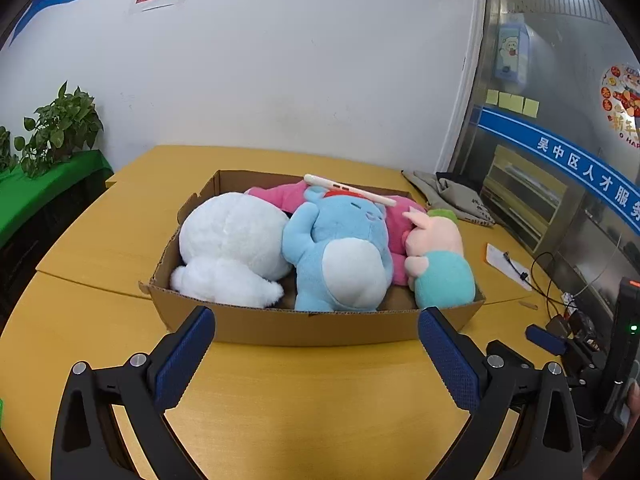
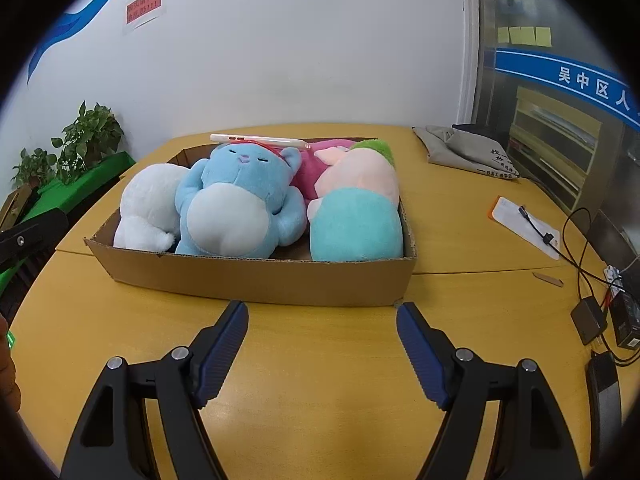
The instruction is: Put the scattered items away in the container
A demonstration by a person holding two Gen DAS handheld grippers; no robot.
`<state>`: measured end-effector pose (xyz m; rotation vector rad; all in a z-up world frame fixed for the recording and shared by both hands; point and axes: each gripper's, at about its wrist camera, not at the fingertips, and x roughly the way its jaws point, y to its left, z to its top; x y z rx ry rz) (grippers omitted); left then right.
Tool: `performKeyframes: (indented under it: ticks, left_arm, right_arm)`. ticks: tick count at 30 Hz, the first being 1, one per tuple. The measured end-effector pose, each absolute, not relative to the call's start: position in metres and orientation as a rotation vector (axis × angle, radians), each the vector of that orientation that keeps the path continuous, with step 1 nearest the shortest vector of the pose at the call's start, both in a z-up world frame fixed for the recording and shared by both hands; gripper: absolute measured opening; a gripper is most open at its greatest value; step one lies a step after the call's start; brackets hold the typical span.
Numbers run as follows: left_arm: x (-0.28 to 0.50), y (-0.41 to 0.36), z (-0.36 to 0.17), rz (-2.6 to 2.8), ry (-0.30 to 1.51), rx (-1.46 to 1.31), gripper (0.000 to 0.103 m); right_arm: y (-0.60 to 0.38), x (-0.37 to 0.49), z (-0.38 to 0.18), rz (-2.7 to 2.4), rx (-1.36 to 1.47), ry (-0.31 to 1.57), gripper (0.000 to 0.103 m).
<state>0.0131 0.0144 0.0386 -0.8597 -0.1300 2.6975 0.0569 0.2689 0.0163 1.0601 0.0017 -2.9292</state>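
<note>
- The left gripper (image 1: 316, 354) hangs over the yellow wooden table (image 1: 320, 408) with its blue-padded jaws spread wide and nothing between them.
- The right gripper (image 2: 322, 346) also stands open and empty, its jaws a little narrower.
- Just ahead of both sits the shallow brown cardboard box (image 1: 312, 326), its near wall close beyond the fingertips.
- Inside lie a fluffy white plush toy (image 1: 232, 244), a sky-blue plush bear with a pale belly (image 1: 340, 256) and a pink-and-teal plush pig (image 1: 440, 264), packed side by side.
- A magenta plush (image 1: 280, 194) lies behind them, and a white slim phone (image 1: 348, 189) rests atop the bear's head.
- Right of the tongs, a grey cloth bag (image 2: 468, 152) and black cables (image 2: 576, 248) lie on the table.
</note>
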Motion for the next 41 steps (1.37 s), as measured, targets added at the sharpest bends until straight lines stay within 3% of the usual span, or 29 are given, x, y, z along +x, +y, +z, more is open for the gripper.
performKeyframes:
  ticks: [41]
  left_arm:
    - [0.002, 0.022, 0.017, 2.737, -0.038, -0.991, 0.103]
  right_arm:
    - [0.263, 0.035, 0.007, -2.936, 1.072, 0.025, 0.077]
